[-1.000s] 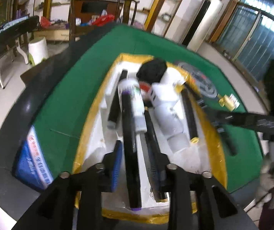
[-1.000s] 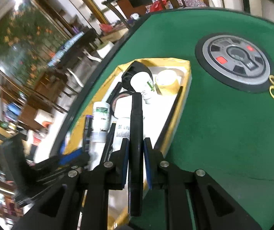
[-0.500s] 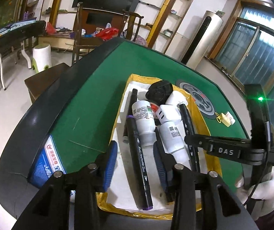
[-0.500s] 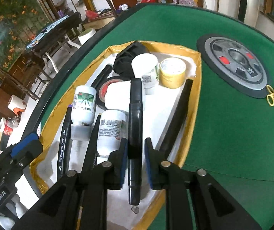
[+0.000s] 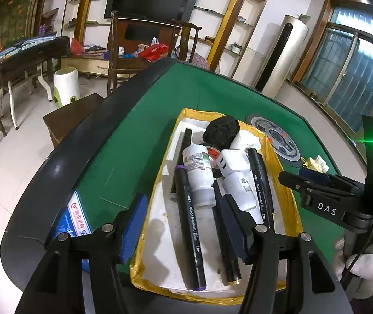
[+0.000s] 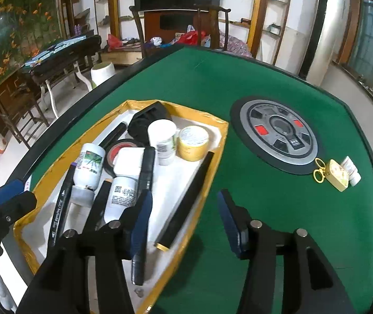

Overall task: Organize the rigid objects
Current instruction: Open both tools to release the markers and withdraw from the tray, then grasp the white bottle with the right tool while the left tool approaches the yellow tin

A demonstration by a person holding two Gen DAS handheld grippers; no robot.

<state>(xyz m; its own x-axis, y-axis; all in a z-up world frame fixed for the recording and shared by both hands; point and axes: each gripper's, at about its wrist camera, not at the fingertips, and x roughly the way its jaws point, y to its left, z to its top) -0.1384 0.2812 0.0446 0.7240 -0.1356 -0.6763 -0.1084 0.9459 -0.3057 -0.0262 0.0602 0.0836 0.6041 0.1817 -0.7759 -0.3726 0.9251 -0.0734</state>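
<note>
- We hover over a green worktop [image 6: 277,204] where a yellow-rimmed white tray [image 5: 292,201] already holds the rigid goods: markers, bottles, tape rolls.
- The white bottles [image 5: 198,172] lie on their sides mid-tray; we judge them light, stiff and smooth, best pinched across the body rather than the cap.
- The black markers [image 5: 190,225] lie lengthwise in the tray, slim, hard and prone to roll; a hold at mid-barrel looks safest.
- Our left gripper [image 5: 183,225] straddles a marker with the jaws opening, pads clear of it; our right gripper [image 6: 183,217] hangs over the tray's near rim, jaws opening on nothing, a marker lying just outside its left finger.
- Only the right wrist view shows the yellow tape roll [image 6: 192,143] and the small gold scissors [image 6: 319,172] lying well apart from the tray beside the round centre panel [image 6: 277,136]; only the left wrist view shows our gloved hand [image 5: 361,259] on the right gripper's handle.
</note>
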